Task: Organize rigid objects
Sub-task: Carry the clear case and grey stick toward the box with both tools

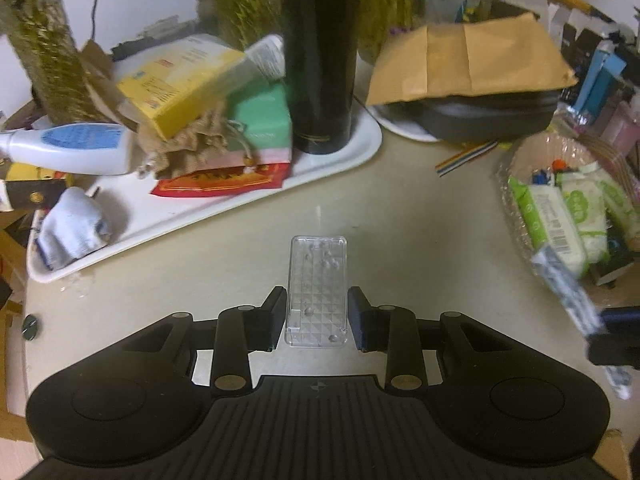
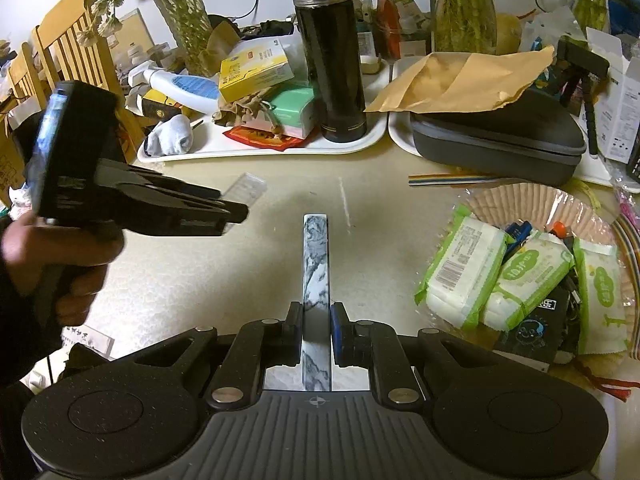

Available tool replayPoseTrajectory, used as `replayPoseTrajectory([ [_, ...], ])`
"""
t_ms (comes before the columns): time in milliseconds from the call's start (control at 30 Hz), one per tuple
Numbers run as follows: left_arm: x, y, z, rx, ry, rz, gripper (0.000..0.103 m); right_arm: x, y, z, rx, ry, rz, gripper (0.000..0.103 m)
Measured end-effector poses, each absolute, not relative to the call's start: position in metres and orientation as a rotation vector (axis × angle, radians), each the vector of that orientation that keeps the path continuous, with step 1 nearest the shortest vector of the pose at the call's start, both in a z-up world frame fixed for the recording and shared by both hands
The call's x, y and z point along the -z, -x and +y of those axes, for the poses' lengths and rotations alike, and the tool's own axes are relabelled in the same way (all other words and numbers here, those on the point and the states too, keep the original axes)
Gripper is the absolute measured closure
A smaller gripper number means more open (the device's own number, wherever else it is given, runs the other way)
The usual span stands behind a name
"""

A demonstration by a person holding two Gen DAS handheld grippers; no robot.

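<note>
The clear plastic case [image 1: 316, 290] is between the fingers of the left claw [image 1: 317, 312], which grips it by its long sides above the beige counter [image 1: 400, 220]. The right claw [image 2: 316, 332] is fully closed on a marble-patterned bar [image 2: 316, 264], which points forward over the counter. Behind, near the far edge, a white tray [image 1: 352, 152] carries a tall black flask [image 1: 320, 56], a yellow box [image 1: 180, 88] and a white bottle [image 1: 68, 146]. At the right edge lies a bag with wet-wipe packs [image 2: 520, 276].
</note>
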State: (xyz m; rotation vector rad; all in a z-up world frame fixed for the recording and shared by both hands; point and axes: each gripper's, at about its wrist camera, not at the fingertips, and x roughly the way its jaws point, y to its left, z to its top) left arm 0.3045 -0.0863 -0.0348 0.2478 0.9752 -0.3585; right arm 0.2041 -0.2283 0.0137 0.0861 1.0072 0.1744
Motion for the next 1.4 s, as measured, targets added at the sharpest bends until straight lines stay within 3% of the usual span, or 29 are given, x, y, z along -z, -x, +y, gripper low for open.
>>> replayPoseTrajectory([
  [1400,-0.048,-0.16,-0.051,0.39,-0.126,0.812,0.07,-0.036,-0.168,-0.215,-0.15,-0.099,0.904,0.086],
])
